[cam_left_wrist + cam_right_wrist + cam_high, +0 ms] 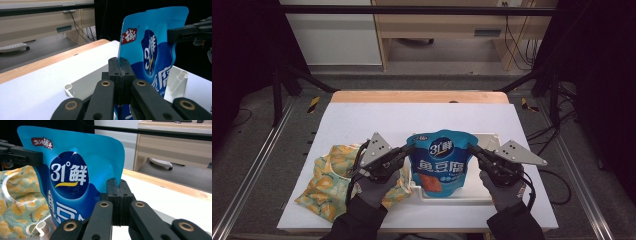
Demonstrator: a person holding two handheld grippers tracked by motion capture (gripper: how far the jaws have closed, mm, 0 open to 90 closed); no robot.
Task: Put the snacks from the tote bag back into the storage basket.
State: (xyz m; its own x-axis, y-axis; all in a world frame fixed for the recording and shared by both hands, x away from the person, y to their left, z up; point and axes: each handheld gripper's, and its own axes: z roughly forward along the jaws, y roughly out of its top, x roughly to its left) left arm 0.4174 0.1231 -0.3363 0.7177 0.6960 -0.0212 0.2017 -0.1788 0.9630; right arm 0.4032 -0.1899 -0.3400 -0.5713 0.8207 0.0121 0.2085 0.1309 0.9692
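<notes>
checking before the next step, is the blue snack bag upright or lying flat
Upright. The blue snack bag stands over the white tray, pinched at its side edges by the left tool and the right tool, its top raised.

Grey gloves and dark sleeves cover both arms. Each black gripper [404, 150] carries a grey three-cornered plate, brass-ringed screws and a trailing cable.

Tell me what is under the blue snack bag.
Under the blue snack bag, pinched at its side edges by the left tool and right tool, lies a white tray. The bag covers the tray's middle, so anything there is hidden.
</notes>
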